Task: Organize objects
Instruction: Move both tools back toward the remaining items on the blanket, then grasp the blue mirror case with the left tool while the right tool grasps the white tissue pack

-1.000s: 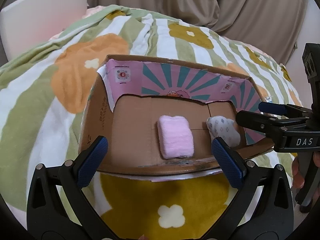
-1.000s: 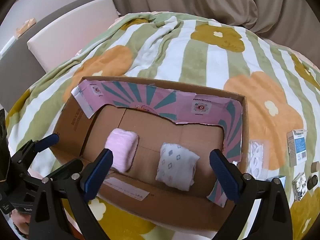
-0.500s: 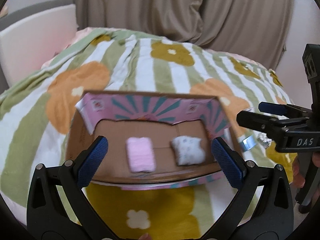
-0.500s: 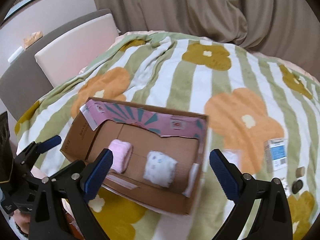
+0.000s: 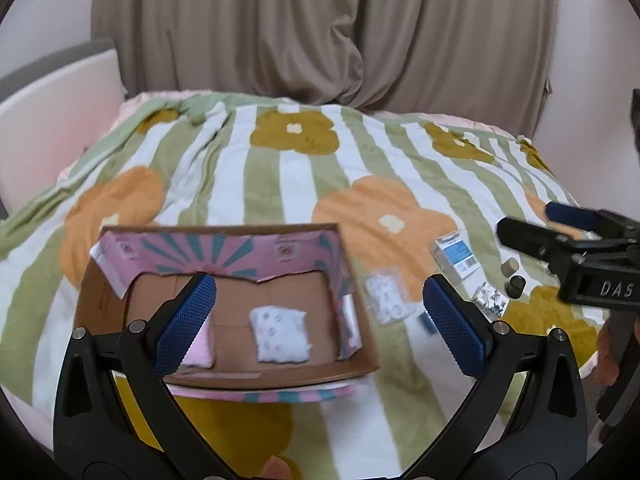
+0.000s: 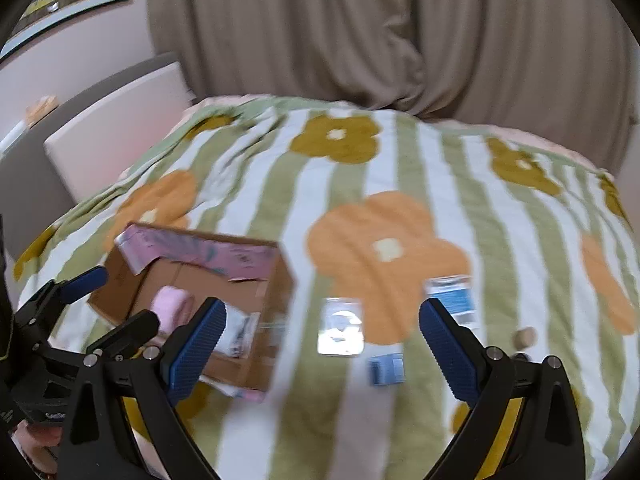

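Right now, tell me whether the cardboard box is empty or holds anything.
Not empty. The cardboard box holds two soft packs on its floor: a white patterned one and a pink one.

1. Boxes: one cardboard box.
2. Pads in the box: two, one pink and one white.
3. Packets on the blanket: one clear packet, one foil packet.
4. Cartons: one blue-white carton.
5. Small cylinders: two.
6. Small blue items: one.
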Tool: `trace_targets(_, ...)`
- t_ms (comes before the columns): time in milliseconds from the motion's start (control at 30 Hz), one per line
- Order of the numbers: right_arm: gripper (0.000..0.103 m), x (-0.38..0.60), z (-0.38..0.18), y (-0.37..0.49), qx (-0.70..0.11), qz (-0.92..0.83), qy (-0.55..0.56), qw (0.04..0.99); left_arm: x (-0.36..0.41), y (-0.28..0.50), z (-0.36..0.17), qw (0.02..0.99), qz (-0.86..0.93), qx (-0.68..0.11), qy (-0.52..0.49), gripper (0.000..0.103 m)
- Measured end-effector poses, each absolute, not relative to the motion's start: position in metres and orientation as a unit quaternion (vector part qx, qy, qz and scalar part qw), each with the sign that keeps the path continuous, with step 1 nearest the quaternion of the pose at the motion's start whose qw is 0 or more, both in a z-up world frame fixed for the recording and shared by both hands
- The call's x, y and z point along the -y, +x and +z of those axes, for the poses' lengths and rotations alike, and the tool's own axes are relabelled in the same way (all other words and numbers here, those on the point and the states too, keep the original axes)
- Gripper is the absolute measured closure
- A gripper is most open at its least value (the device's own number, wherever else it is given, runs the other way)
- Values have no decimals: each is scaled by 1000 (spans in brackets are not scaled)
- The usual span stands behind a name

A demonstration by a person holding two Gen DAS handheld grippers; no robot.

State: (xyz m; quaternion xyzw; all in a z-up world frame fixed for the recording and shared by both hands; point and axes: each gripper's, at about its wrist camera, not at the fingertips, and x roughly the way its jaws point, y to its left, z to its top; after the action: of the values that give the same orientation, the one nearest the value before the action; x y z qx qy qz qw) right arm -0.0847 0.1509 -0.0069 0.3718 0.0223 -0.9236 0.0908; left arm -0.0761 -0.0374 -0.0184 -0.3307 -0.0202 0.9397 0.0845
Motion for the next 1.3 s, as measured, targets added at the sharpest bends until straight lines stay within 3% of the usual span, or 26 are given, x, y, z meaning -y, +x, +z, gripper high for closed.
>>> trace_targets(533,6,-256,-13,-61,-18,-940,335,63,-73,-65,-45,152,927,6,-343,0)
trace_targets(933,6,-312,-73,-68,-17,-925,360,125,-124,-74,-109,136,914,4,-382,0)
trace_targets(1300,6,-324,-137,-82,-80,-907,385,153,-130,-104,-154,111,899,42,-421,0)
